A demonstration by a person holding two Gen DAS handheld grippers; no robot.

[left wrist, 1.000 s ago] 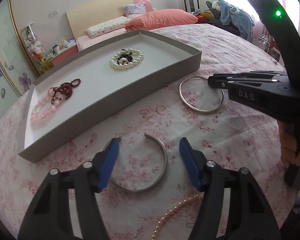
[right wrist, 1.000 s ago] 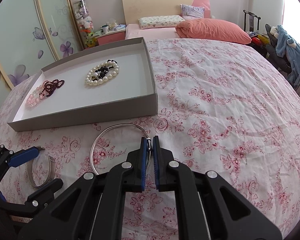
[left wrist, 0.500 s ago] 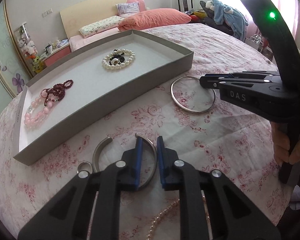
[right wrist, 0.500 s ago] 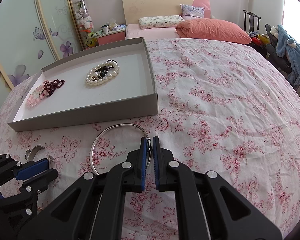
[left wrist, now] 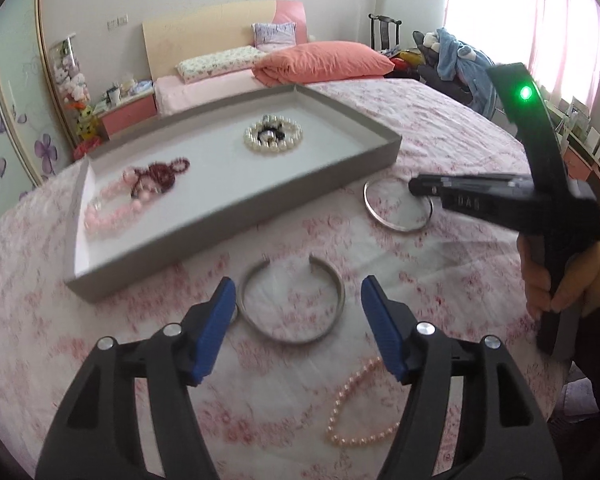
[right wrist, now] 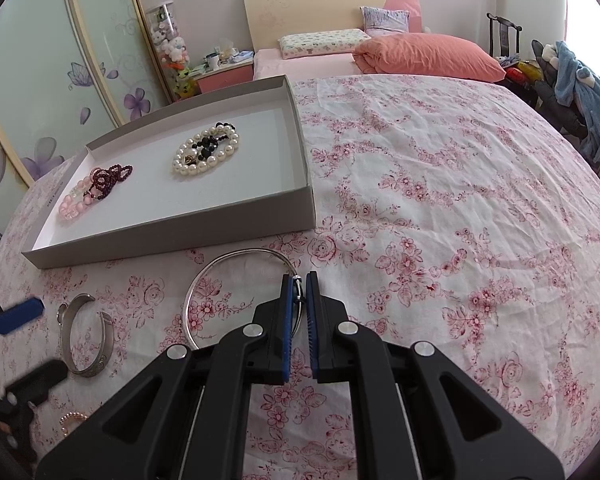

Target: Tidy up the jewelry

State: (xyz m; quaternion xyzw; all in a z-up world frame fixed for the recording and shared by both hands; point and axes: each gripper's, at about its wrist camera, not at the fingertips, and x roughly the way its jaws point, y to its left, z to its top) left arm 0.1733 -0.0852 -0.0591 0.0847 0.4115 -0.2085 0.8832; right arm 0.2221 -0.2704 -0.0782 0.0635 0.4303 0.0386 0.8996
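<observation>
A silver open cuff bangle (left wrist: 292,304) lies on the floral cloth between the pads of my left gripper (left wrist: 298,292), which is open and empty. The cuff also shows in the right wrist view (right wrist: 86,336). My right gripper (right wrist: 299,284) is shut on the rim of a thin silver ring bangle (right wrist: 204,288), which lies on the cloth in front of the tray; the ring bangle also shows in the left wrist view (left wrist: 396,226). A grey tray (left wrist: 236,216) holds a white pearl bracelet (left wrist: 273,136), a dark red bead string (left wrist: 162,172) and a pink bead bracelet (left wrist: 112,212).
A pink pearl strand (left wrist: 356,408) lies on the cloth near my left gripper's right finger. The tray (right wrist: 172,232) sits at the left of the right wrist view. A bed with an orange pillow (right wrist: 428,56) stands behind. A chair with clothes (right wrist: 572,88) is at the right.
My left gripper closed half a second ago, then opened wide again, and the cuff now lies with its gap facing the tray. My right gripper stayed shut on the ring bangle.
</observation>
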